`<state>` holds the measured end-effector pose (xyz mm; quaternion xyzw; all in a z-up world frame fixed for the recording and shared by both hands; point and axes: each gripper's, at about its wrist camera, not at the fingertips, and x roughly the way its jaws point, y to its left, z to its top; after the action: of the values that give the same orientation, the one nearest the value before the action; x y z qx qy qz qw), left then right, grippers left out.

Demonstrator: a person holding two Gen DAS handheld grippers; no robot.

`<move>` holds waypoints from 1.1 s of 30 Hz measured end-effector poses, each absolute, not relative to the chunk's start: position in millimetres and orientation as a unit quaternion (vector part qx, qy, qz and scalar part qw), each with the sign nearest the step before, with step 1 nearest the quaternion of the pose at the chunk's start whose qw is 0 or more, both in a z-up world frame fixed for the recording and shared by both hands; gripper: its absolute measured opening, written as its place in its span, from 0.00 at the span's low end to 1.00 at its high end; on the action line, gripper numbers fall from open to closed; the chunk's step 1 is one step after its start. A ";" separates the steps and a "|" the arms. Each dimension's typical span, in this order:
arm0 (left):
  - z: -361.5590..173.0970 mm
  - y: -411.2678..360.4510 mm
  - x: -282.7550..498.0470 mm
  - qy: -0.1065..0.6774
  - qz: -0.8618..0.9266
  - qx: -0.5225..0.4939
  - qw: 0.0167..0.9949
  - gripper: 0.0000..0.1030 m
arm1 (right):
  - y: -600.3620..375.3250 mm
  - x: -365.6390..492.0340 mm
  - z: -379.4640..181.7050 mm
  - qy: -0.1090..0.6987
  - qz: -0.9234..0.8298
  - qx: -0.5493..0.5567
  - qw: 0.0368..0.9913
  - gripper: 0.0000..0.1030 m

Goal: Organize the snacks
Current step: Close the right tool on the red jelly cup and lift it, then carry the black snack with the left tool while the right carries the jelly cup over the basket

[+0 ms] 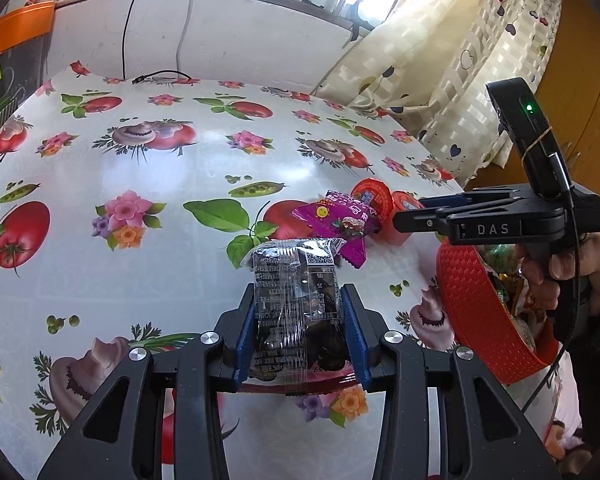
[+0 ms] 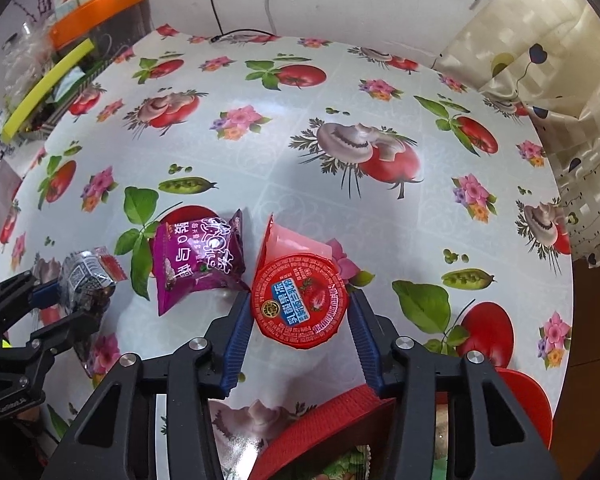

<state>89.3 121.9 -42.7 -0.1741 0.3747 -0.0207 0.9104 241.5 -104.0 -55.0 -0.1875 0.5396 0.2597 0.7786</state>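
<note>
Left gripper (image 1: pixel 300 320): jaws were found closed on a dark clear-wrapped packet (image 1: pixel 298 304), which was held lifted off the flowered tablecloth (image 1: pixel 140 264), printed side toward the camera.

Right gripper (image 2: pixel 298 322): jaws were set moderately wide, with a red-lidded jelly cup (image 2: pixel 299 300) lying tipped between the blue pads (image 2: pixel 236 328). Whether either pad touched the lid could not be told. A second cup (image 2: pixel 296 242) was seen just beyond the first, mostly covered by it. A purple candy bag (image 2: pixel 198 260) lay just outside the left jaw.

Step judged: collecting loose snacks into the red basket (image 2: pixel 332 416), whose rim was seen beneath and behind the right jaws. The packet was judged already picked; the cup not yet gripped.

Next move was judged to call for a closing of the right jaws squarely across the lid, since the round, tilted cup could slip, and for the packet to be carried rightward over the basket.

The basket's contents were largely cut off; only bright wrappers were glimpsed. Packet text was unreadable.
</note>
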 end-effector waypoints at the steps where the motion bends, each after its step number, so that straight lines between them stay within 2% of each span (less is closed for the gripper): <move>1: -42.7 121.7 89.1 0.375 -0.021 -0.174 0.910 0.40 | -104.4 240.9 -54.9 0.539 0.259 -0.187 0.780 0.42; 12: -35.3 118.5 83.8 0.372 -0.012 -0.165 0.914 0.40 | -106.7 220.7 -31.8 0.509 0.268 -0.171 0.800 0.41; 33: 22.3 68.4 54.0 0.343 -0.029 -0.126 0.931 0.40 | -155.8 115.3 36.6 0.426 0.289 -0.107 0.851 0.41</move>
<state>54.0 68.4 22.3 -0.1257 0.3427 -0.0291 0.9305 115.3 -155.8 36.6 -0.1075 0.4258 0.2885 0.8508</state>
